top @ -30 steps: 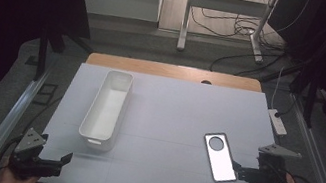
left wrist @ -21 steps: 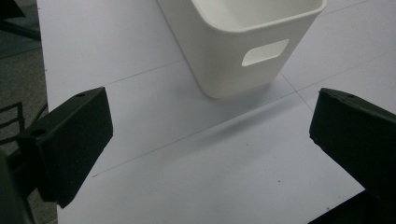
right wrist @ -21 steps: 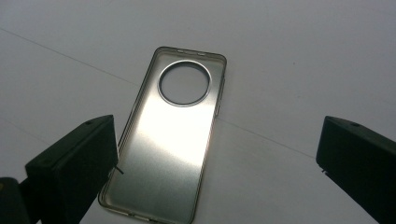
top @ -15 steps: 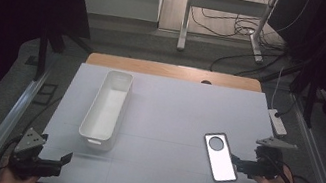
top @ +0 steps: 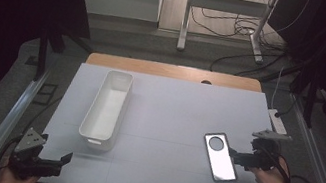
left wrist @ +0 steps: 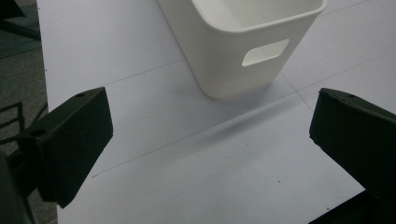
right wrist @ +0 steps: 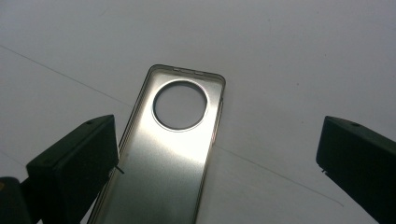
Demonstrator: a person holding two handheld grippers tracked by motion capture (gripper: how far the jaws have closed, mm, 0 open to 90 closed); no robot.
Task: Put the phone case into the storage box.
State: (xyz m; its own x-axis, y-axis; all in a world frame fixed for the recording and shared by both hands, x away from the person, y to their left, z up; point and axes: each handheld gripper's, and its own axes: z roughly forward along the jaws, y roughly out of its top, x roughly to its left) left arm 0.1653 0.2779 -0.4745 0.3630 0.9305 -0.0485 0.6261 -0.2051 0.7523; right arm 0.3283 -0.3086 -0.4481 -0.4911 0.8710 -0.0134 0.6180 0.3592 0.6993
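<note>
Since the phone case lies flat on the surface near its right edge, with the right gripper at its near end, jaws wide apart and empty, the likely step is a pinch across the thin rim, low and square. The left gripper idles, jaws apart, facing the white bin. Case's near end is cut off; contact with the left jaw unclear.
</note>
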